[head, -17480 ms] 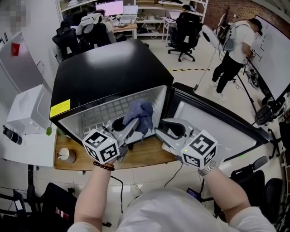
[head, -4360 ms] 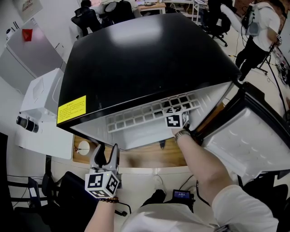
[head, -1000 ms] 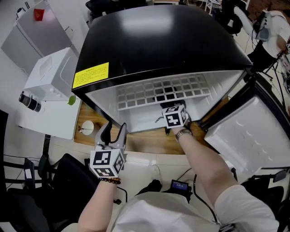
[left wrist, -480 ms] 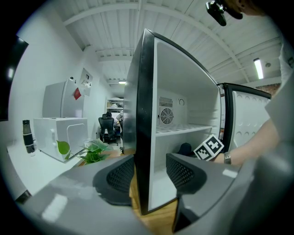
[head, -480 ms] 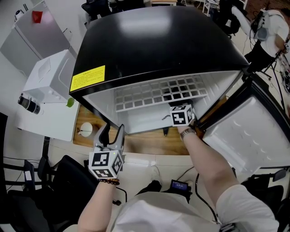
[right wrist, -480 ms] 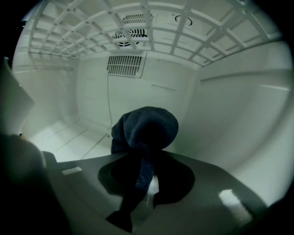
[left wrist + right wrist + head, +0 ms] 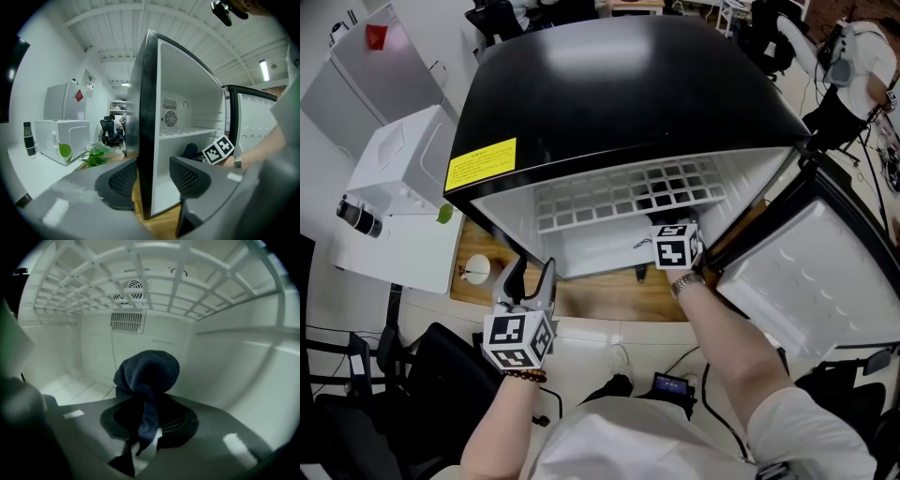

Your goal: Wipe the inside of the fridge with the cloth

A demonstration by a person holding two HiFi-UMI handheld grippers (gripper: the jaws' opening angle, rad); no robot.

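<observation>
My right gripper (image 7: 149, 430) clamps the cloth (image 7: 149, 371), which is soft, light and bunched at twelve o'clock. I judge the mid-fold grip secure. My left gripper (image 7: 150, 180) stands wide, gripping nothing.

Pale floor (image 7: 591, 335), wooden tabletop (image 7: 600, 304), white appliance (image 7: 398, 178) at left, black office chairs (image 7: 494, 17) beyond

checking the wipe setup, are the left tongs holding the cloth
No, the left tongs stand open without cloth; the right tongs pinch the cloth.
</observation>
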